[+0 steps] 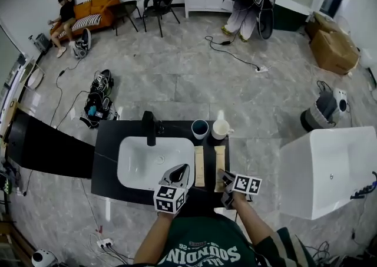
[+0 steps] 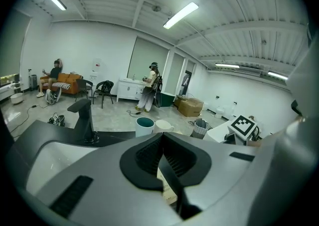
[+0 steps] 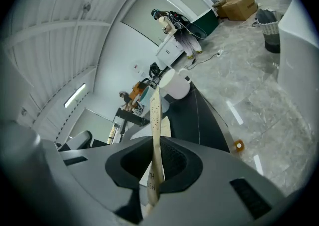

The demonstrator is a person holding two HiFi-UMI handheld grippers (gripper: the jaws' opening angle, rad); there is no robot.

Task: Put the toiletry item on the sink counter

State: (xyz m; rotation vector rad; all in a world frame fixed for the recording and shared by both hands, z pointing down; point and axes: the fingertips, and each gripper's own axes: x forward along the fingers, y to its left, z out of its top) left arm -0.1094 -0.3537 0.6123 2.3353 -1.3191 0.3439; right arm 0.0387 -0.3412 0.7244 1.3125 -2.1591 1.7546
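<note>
Right tool [image 3: 155, 160]: clamped across the flat faces of a slim beige carton [image 3: 155, 115] at its near end, apparently rolled sideways to lay it flat beside the second carton [image 1: 199, 165] to its left. Left tool [image 2: 162, 157]: closed, empty. Black surface [image 1: 109, 142]: white basin [image 1: 141, 162], teal cup [image 1: 199, 128] and white cup [image 1: 220, 128] ahead. Room: tiled floor [image 1: 177, 77].

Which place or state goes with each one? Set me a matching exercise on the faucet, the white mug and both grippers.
Things:
1. faucet
2. white mug
3. right gripper
4. left gripper

Places or states:
A. shut, with nothing between the jaws
B. clamped on a beige packet
C. stands black behind the basin
D. right of the teal-lined cup, at the far edge of the counter

Pairs: 1-C, 2-D, 3-B, 4-A
</note>
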